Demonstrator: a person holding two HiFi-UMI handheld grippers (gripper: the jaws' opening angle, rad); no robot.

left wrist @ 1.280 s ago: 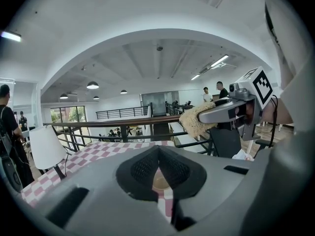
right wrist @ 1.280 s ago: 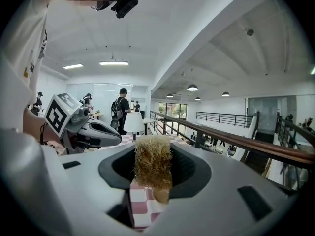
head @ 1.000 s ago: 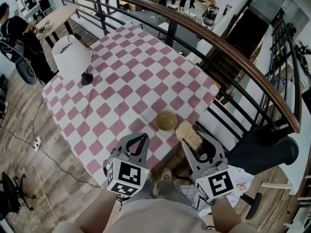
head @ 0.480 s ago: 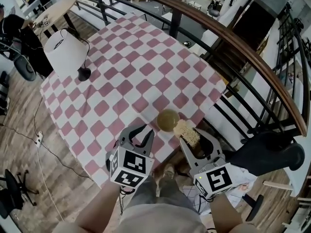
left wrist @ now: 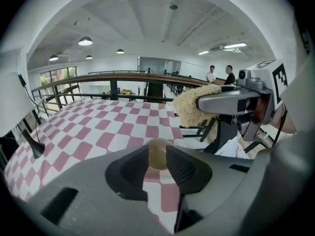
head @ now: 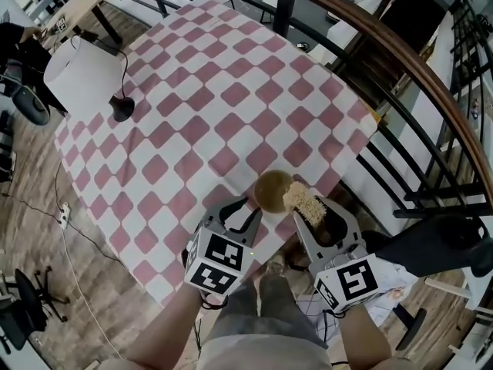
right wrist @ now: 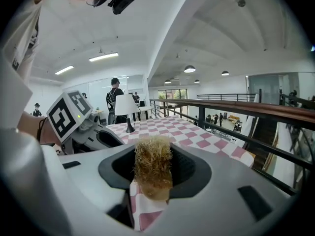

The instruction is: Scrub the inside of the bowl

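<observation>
A small olive-yellow bowl [head: 271, 189] stands near the front edge of the table with the pink-and-white checked cloth [head: 208, 106]. My left gripper [head: 239, 210] is just left of and short of the bowl; its jaws are opening and nothing is between them. In the left gripper view the bowl [left wrist: 157, 153] shows beyond the gap between the jaws. My right gripper [head: 314, 211] is shut on a straw-coloured scrubber [head: 304, 197], which hovers at the bowl's right rim. The scrubber [right wrist: 153, 163] fills the space between the right jaws.
A white table lamp [head: 79, 75] stands at the table's far left. A dark metal railing with a wooden handrail [head: 416, 68] runs along the right. A black office chair [head: 439, 245] is at the right. The person's legs are below, between the grippers.
The left jaws have gone from shut to open. Both grippers have come closer to the bowl, and the scrubber now reaches its right rim.
</observation>
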